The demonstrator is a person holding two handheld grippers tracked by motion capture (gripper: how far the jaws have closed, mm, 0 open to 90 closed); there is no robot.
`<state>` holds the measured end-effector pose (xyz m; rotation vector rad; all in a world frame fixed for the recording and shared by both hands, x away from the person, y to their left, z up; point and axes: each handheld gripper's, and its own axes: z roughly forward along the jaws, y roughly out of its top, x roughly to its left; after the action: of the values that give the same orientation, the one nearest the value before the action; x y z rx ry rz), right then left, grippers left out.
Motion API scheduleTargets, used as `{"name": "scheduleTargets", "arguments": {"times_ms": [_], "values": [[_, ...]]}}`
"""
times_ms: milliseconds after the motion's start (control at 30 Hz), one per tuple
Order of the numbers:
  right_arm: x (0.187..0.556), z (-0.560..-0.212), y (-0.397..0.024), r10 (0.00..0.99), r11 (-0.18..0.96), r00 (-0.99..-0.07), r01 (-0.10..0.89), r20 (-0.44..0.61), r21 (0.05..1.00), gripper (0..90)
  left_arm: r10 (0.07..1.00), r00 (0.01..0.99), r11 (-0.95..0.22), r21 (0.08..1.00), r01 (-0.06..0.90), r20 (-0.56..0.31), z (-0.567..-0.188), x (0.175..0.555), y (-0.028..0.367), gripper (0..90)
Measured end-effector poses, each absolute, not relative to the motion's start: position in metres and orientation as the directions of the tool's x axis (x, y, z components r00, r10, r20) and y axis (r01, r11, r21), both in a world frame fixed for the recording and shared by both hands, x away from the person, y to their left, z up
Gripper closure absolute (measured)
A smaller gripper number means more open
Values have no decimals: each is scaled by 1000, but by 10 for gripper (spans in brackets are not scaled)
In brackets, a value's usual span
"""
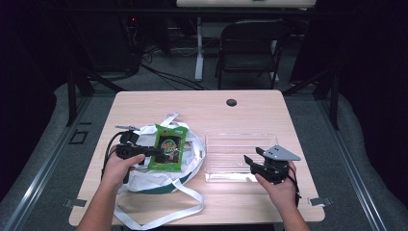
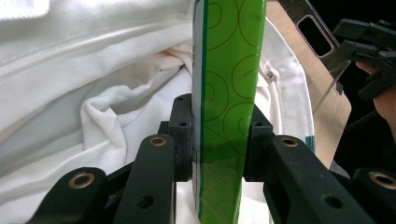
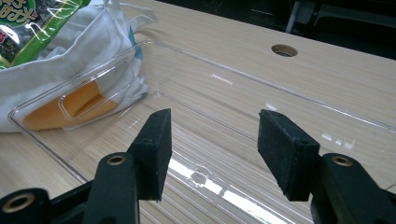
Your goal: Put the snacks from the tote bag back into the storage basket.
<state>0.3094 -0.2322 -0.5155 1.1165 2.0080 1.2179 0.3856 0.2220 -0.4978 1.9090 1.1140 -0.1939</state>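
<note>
A soft white cloth bag (image 1: 159, 175) lies on the pale wooden table (image 1: 250, 108), on the person's left side. The cloth is wrinkly, and long flat white straps (image 1: 166, 216) curl from it toward the near table edge. A dark green stripe runs along its bottom edge.

Over the bag's open mouth is a shiny green snack packet (image 1: 168, 147). It is a flat, smooth, crinkly rectangle with a dark panel in the middle. There is yellow and red writing on it, but it is too small to read. In the left gripper view its side (image 2: 229, 107) shows thin swirly lines on bright green.

The left gripper (image 1: 144, 151) is beside the bag's left part. Its two black jaws pinch the packet by its left edge, with the pads pressed flat on both sides.

Just to the right of the bag stands a clear plastic box (image 1: 240, 139). It is shaped like a long tray with low see-through walls and rounded corners. One end has a cut-out handle hole (image 3: 95, 95), close to the bag.

The right gripper (image 1: 255, 163) is at the box's near right corner, with a grey three-cornered plate (image 1: 281, 153) on top. Its jaws are spread wide apart, with nothing between them (image 3: 212, 149), and they point into the box.

Beyond the bag and box the table is bare wood, up to a small round hole (image 1: 231, 102) near the far edge.
</note>
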Motion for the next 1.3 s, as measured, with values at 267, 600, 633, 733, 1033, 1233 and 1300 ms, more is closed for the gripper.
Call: {"name": "scheduleTargets", "arguments": {"times_ms": [267, 600, 633, 733, 1033, 1233, 1300], "values": [[309, -515, -232, 858, 248, -514, 376, -22, 893, 449, 615, 596, -173, 650, 740, -516, -493, 384, 223, 716], [309, -515, -232, 855, 251, -518, 374, -23, 893, 449, 618, 618, -149, 700, 698, -485, -485, 381, 225, 716], [309, -515, -232, 855, 251, -518, 373, -24, 893, 449, 617, 622, -145, 708, 691, -481, -484, 380, 225, 716], [309, -515, -232, 855, 252, -518, 374, -24, 893, 449, 614, 629, -136, 721, 680, -477, -482, 379, 226, 716], [309, -515, -231, 850, 259, -526, 372, -27, 891, 450, 616, 659, -129, 770, 625, -432, -475, 375, 224, 717], [309, -515, -231, 847, 260, -530, 369, -27, 892, 450, 606, 683, -123, 800, 587, -408, -472, 372, 219, 717], [309, -515, -230, 845, 262, -533, 364, -31, 894, 450, 599, 690, -121, 806, 579, -406, -470, 371, 218, 717]]}}
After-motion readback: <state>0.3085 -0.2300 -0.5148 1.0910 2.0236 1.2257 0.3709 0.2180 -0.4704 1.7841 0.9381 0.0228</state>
